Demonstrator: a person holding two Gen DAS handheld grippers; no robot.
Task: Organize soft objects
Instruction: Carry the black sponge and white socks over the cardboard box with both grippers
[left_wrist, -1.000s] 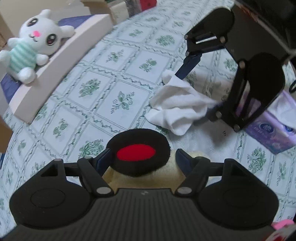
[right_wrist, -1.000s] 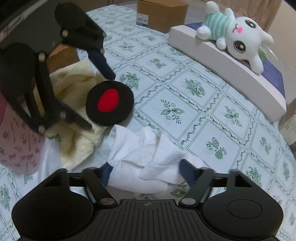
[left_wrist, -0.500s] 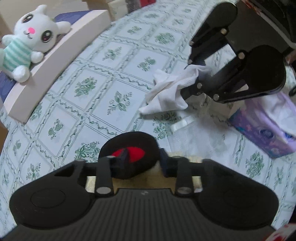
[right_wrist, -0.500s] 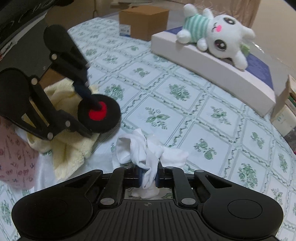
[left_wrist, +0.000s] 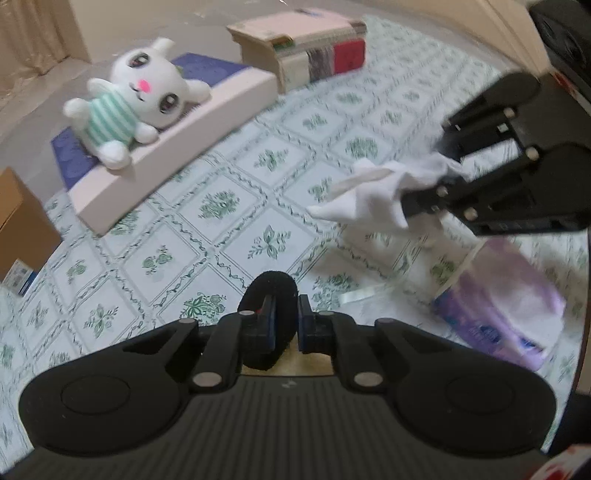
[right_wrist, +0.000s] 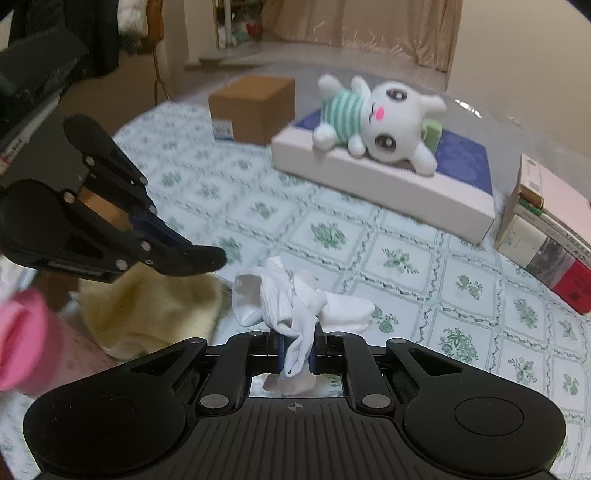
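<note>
My left gripper (left_wrist: 285, 325) is shut on a black round pad (left_wrist: 269, 295) with a red centre, held above the table; it also shows in the right wrist view (right_wrist: 195, 258). My right gripper (right_wrist: 297, 352) is shut on a white sock (right_wrist: 295, 302), lifted off the table; it shows in the left wrist view (left_wrist: 373, 192) too. A white plush bunny (left_wrist: 129, 99) in a green striped top lies on a flat white box (left_wrist: 177, 147) at the back. A yellow towel (right_wrist: 147, 314) lies under the left gripper.
A stack of books (left_wrist: 306, 48) stands at the back. A cardboard box (right_wrist: 255, 107) sits beside the white box. A purple tissue pack (left_wrist: 498, 310) lies at the right. A pink item (right_wrist: 22, 339) is at the left edge. The floral tablecloth (left_wrist: 207, 236) covers the table.
Both grippers closed, the left on the black pad, the right on the white sock, and lifted them off the table. Both views now tilt up toward the bunny.
</note>
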